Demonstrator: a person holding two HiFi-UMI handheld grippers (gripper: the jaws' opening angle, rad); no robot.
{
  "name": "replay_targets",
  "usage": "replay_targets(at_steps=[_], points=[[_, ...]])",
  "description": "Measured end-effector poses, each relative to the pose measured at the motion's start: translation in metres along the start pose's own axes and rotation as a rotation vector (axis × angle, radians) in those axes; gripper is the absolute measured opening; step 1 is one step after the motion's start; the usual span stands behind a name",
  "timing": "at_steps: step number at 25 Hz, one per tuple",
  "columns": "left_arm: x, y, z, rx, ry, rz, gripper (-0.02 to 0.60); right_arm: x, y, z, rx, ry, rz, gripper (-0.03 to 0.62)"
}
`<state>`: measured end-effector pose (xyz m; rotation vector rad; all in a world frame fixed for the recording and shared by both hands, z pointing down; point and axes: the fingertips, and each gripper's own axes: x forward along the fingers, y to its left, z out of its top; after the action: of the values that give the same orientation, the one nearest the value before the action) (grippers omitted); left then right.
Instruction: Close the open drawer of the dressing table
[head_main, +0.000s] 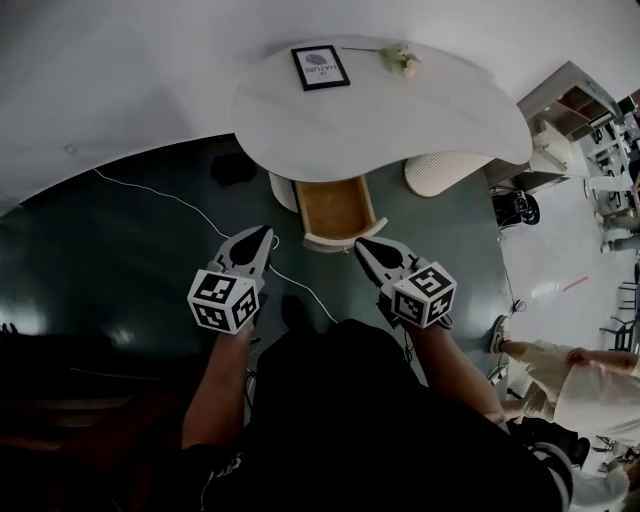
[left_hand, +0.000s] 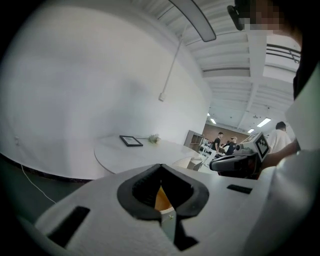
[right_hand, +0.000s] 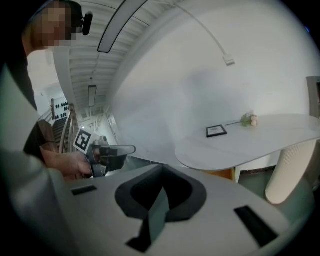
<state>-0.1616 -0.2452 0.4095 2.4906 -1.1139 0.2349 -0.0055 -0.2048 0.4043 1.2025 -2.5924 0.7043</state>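
The white dressing table stands ahead against the wall. Its drawer is pulled out beneath the top, showing a bare wooden inside and a white front panel nearest me. My left gripper hovers just left of that panel, shut with nothing in it. My right gripper hovers just right of the panel, also shut and empty. Neither touches the drawer. In the left gripper view the jaws meet in front of the table top. The right gripper view shows shut jaws and a strip of the drawer's wood.
A framed picture and a small flower lie on the table top. A ribbed white pedestal holds up its right side. A white cable runs across the dark floor. A person and shelving are at the right.
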Motion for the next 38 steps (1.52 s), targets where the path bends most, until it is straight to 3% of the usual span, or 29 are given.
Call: replay_targets(at_steps=[9,13,19,28,38], points=[[0.013,-0.015,-0.025,-0.06,0.078,-0.007,0.005,0.004,-0.006,-0.03,0.043,0.039,0.044,0.003],[0.032,-0.025,-0.05,-0.091,0.125,-0.025,0.005,0.002,-0.019,-0.066,0.085,0.085,0.054,0.003],[0.068,-0.022,-0.088,-0.064,0.181,-0.04,0.005,0.012,-0.05,-0.125,0.132,0.172,0.058,0.003],[0.114,-0.008,-0.184,-0.139,0.246,-0.041,0.005,0.05,-0.109,-0.21,0.169,0.199,-0.061,0.003],[0.137,0.002,-0.249,-0.185,0.287,-0.071,0.005,0.076,-0.153,-0.281,0.172,0.239,-0.198,0.005]])
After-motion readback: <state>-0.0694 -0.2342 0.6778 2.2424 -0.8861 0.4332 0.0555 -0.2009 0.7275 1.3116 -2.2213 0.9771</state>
